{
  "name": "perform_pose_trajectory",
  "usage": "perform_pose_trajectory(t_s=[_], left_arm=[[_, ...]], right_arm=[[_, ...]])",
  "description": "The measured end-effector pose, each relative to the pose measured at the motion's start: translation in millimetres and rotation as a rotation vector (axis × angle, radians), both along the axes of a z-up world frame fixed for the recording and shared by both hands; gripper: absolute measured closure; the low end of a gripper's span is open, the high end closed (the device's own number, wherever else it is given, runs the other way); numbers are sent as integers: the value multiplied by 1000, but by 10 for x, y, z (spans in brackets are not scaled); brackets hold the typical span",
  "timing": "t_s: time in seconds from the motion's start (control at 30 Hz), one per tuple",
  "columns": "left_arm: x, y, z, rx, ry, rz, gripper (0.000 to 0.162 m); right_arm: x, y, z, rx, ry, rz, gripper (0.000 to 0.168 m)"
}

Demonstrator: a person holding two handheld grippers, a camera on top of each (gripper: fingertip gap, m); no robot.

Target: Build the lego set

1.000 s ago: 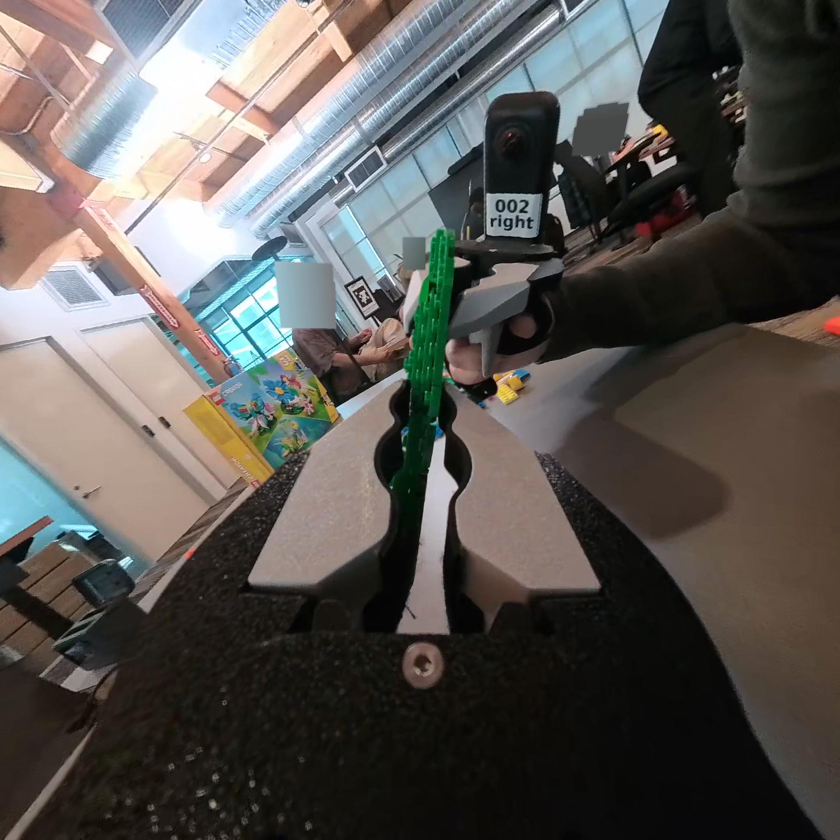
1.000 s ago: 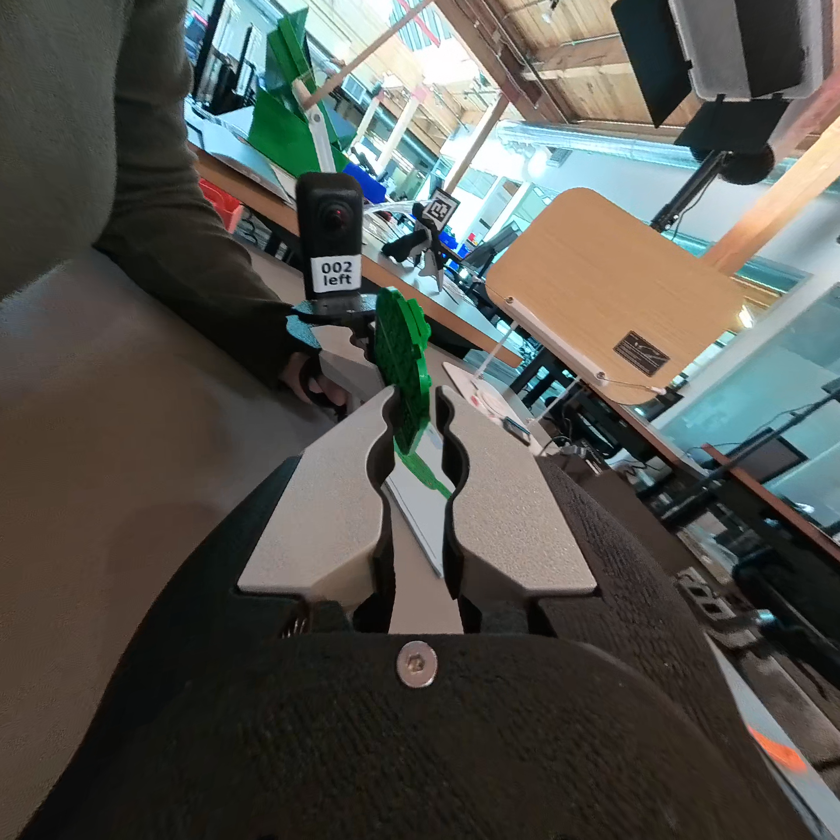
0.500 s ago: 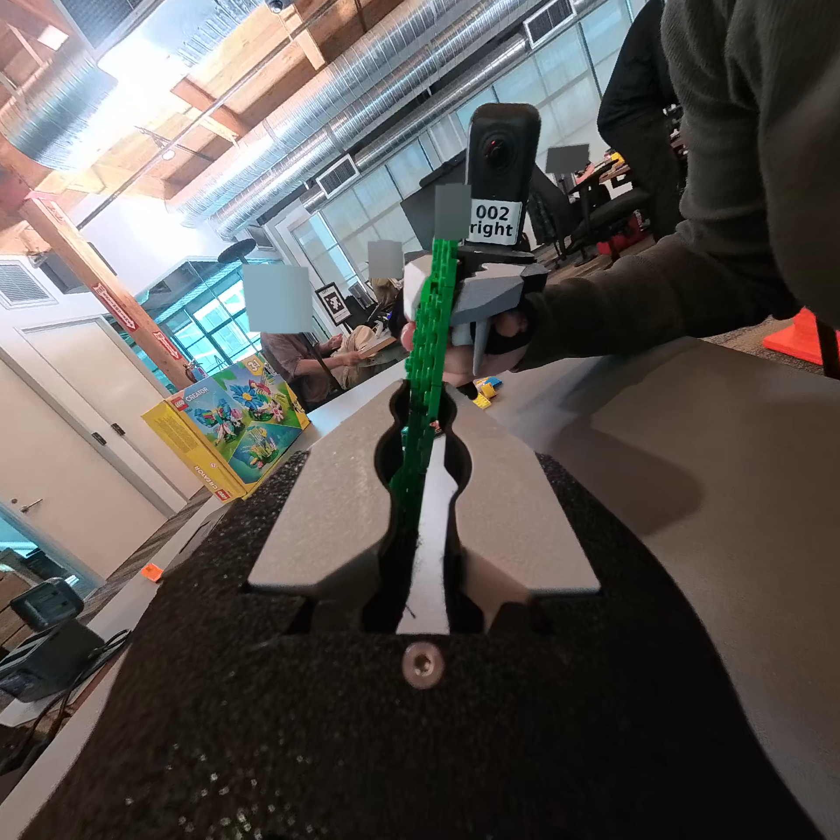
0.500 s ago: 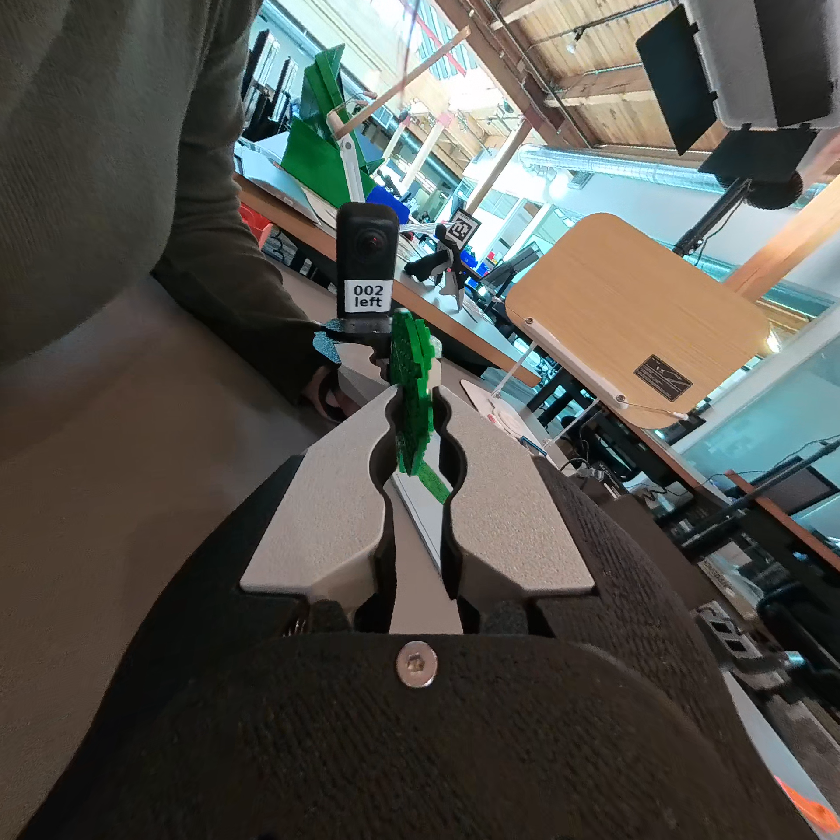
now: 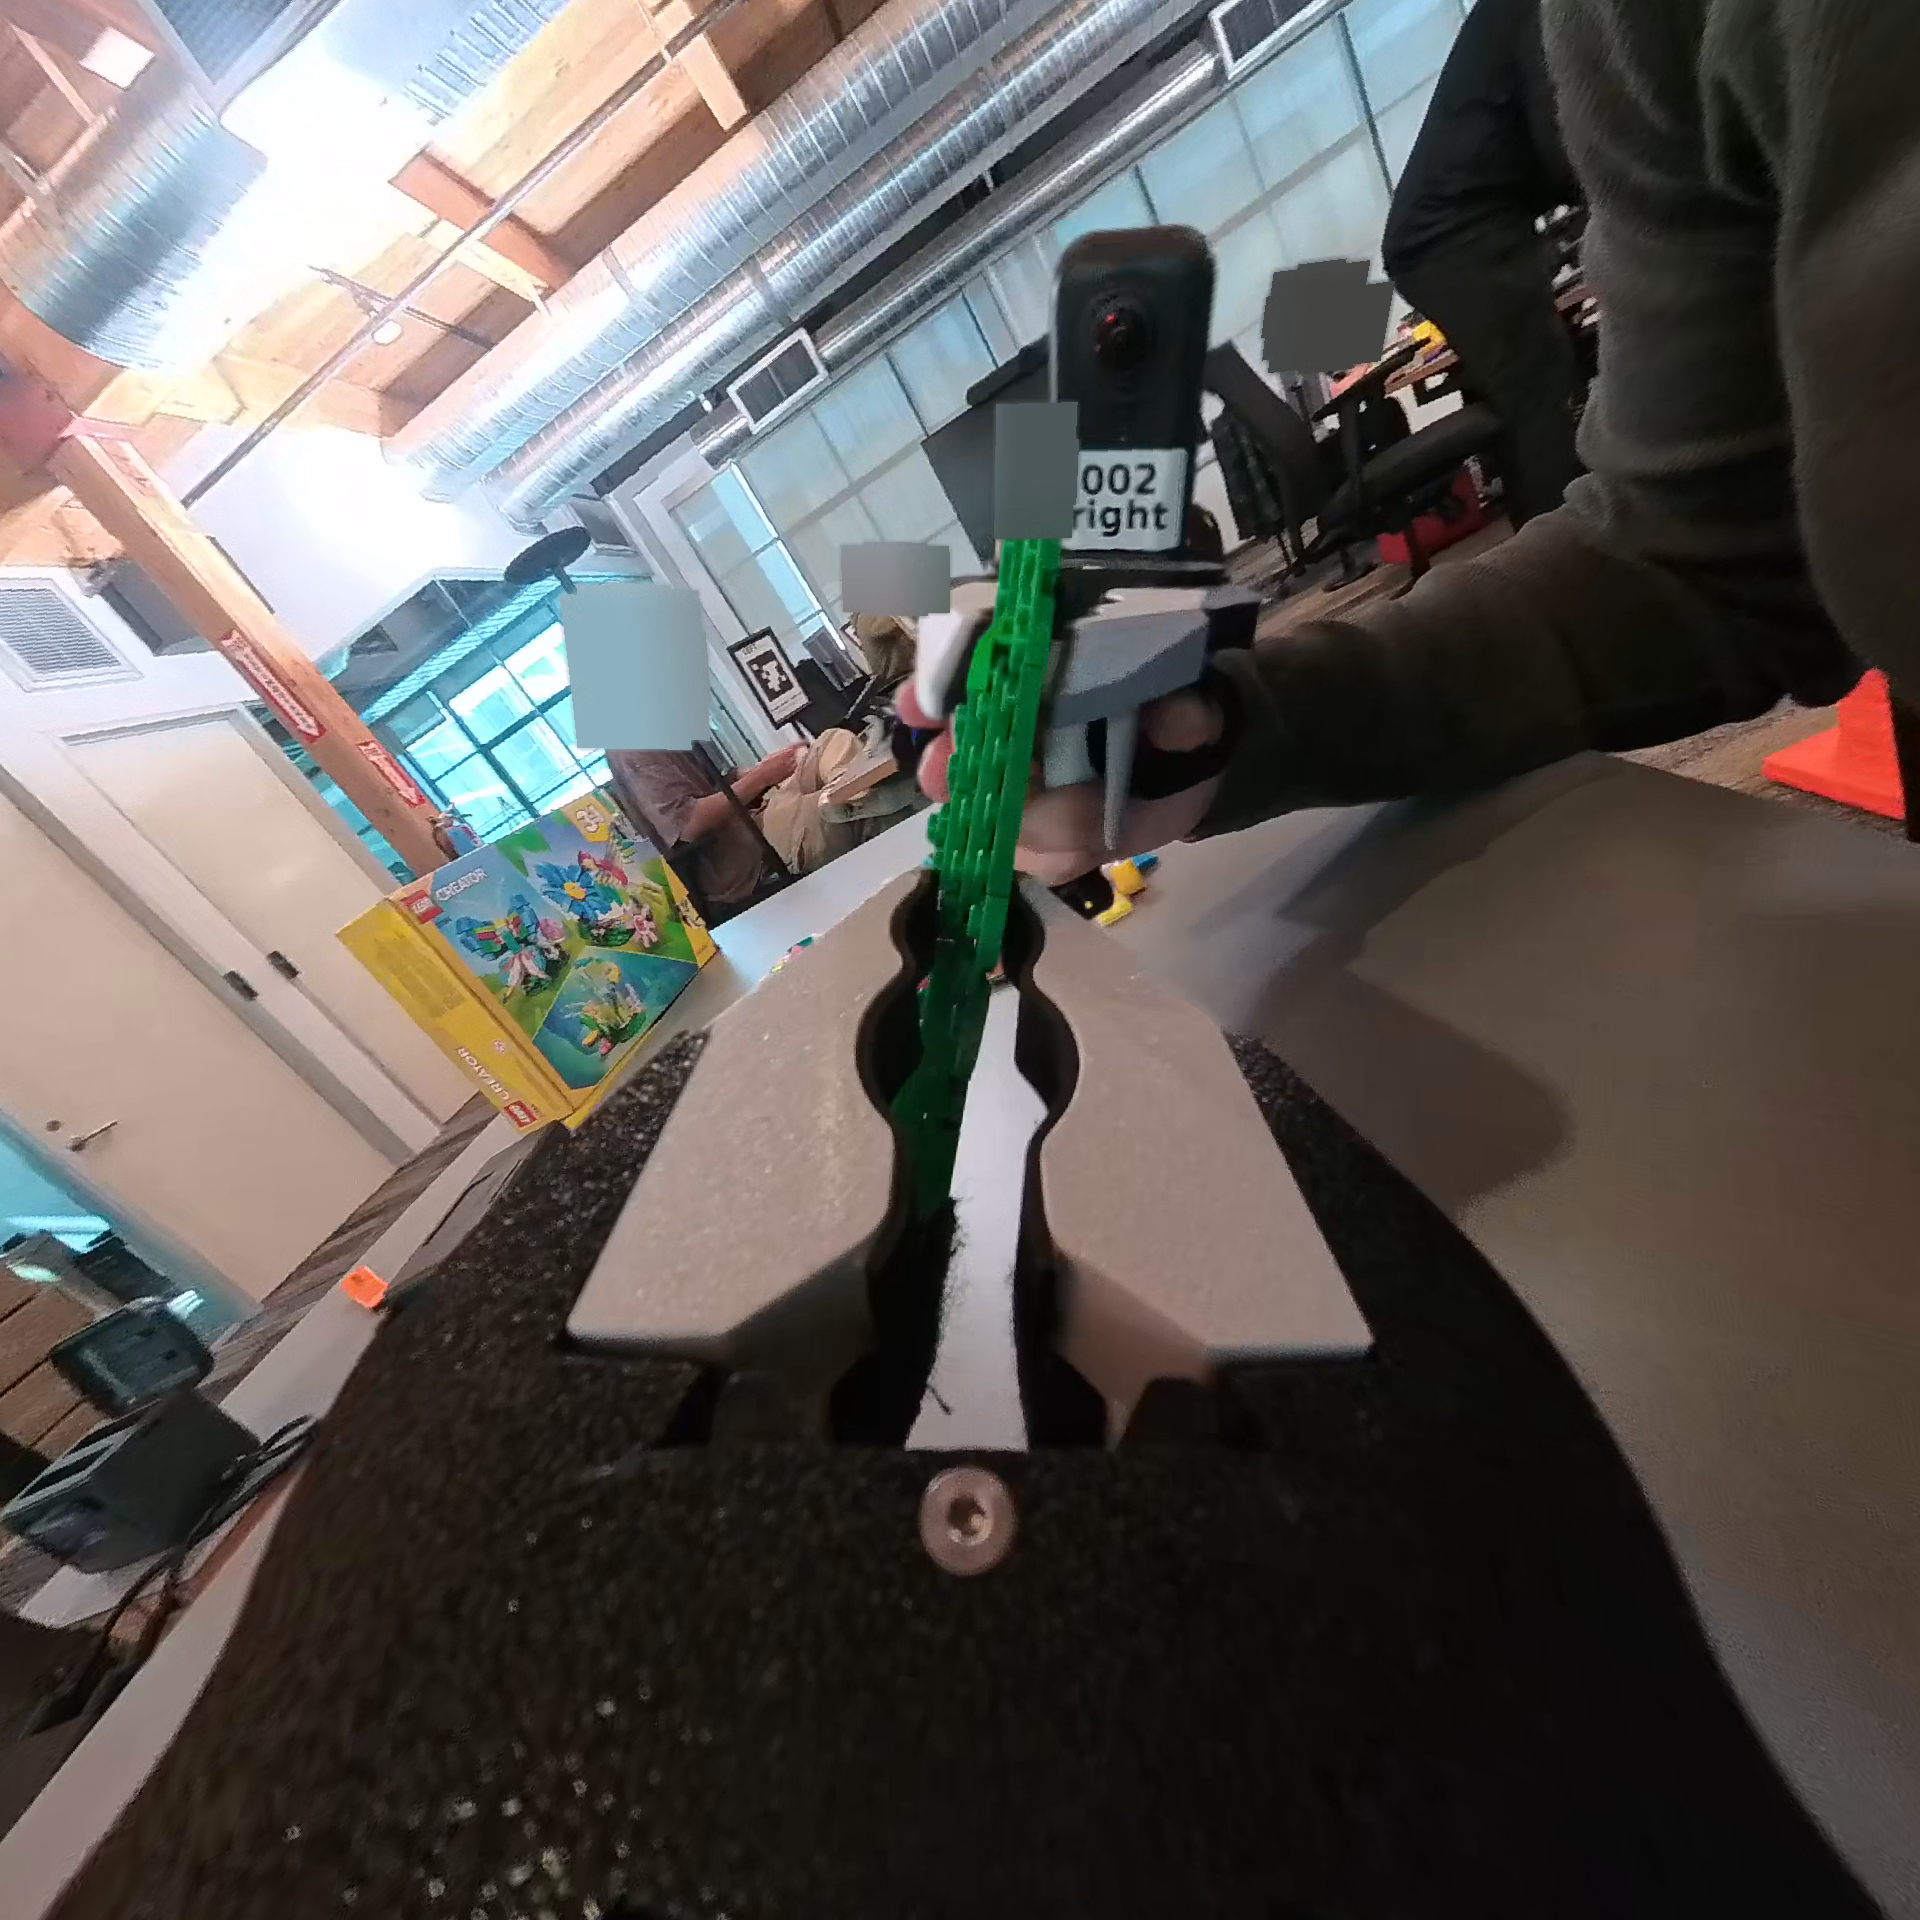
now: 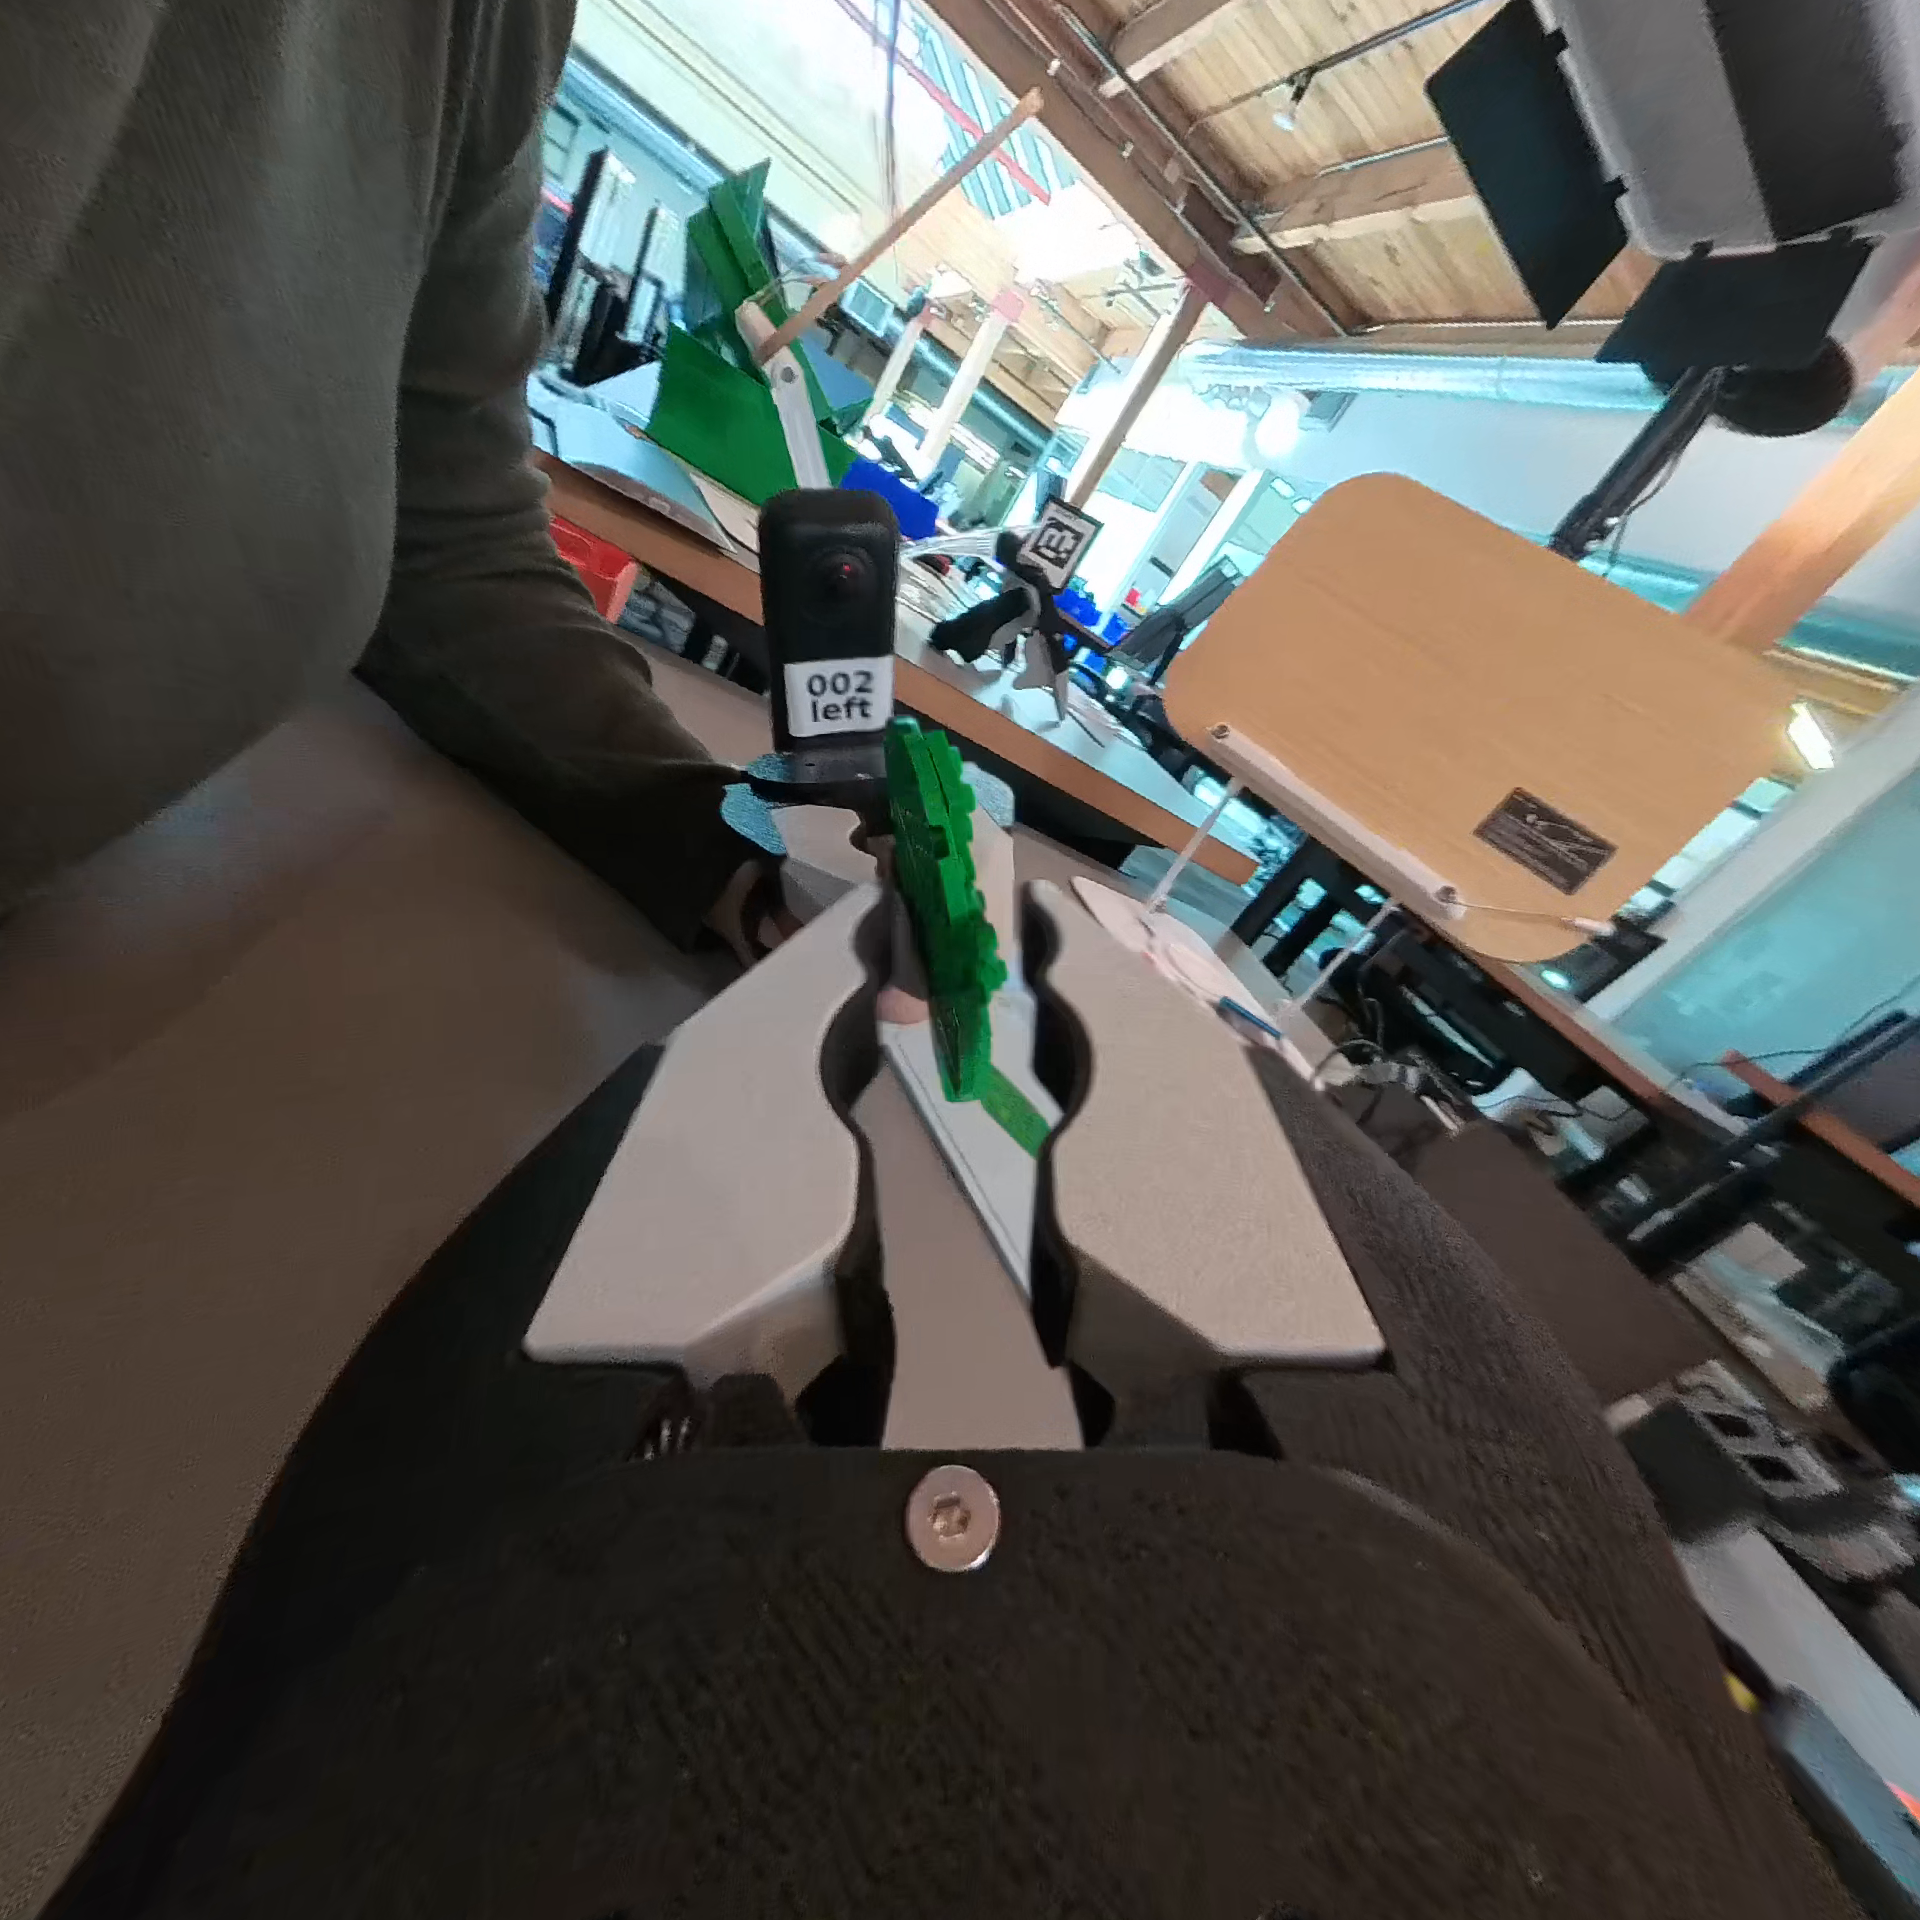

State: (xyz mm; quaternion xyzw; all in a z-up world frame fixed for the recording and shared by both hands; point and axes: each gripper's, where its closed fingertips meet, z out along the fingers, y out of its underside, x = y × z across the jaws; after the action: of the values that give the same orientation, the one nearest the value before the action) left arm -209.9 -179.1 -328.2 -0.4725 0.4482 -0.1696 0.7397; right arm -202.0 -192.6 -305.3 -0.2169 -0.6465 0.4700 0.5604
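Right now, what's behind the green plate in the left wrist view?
The right gripper and the hand holding it sit right behind the green plate. The plate hides the gripper's fingertips, so its grip can't be seen there.

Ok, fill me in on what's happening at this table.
A person is building a lego set with a hand-held claw in each hand. The left claw is shut on a flat green lego piece, holding it on edge above the grey table. The right claw faces it with its fingers either side of the same piece, a clear gap showing on one side, so it looks open. The yellow lego box stands near the table's far edge.
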Motion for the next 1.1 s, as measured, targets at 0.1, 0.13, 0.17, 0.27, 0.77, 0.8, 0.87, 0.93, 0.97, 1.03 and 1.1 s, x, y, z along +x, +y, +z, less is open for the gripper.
perform_pose_trajectory(t_s=[0.1, 0.13, 0.17, 0.27, 0.77, 0.8, 0.87, 0.93, 0.97, 1.03, 1.1], left_arm=[[-42, 33, 19, 11, -8, 36, 153], [-48, 29, 30, 19, -11, 39, 153], [-52, 27, 36, 33, -9, 48, 152], [-56, 41, 34, 62, 11, 83, 153], [-65, 266, -172, 236, 297, 361, 152], [-85, 296, -182, 234, 308, 384, 152], [-126, 341, -181, 245, 322, 427, 152], [-125, 347, -192, 253, 336, 435, 152], [-116, 348, -204, 259, 349, 436, 152], [-90, 342, -229, 273, 374, 431, 152], [-59, 329, -252, 283, 395, 420, 153]], right_arm=[[-7, 119, -18, -1, -23, -49, 125], [6, 167, -8, -18, -24, -58, 124], [23, 223, 9, -38, -18, -68, 124], [81, 419, 63, -91, 12, -112, 118], [213, 1497, 156, -6, 304, -830, 127], [193, 1506, 132, -28, 297, -826, 128], [162, 1540, 78, -33, 276, -833, 131], [154, 1571, 41, -26, 263, -844, 134], [158, 1584, 36, -28, 261, -849, 136], [171, 1605, 34, -35, 261, -856, 138], [173, 1596, 38, -45, 263, -842, 140]])
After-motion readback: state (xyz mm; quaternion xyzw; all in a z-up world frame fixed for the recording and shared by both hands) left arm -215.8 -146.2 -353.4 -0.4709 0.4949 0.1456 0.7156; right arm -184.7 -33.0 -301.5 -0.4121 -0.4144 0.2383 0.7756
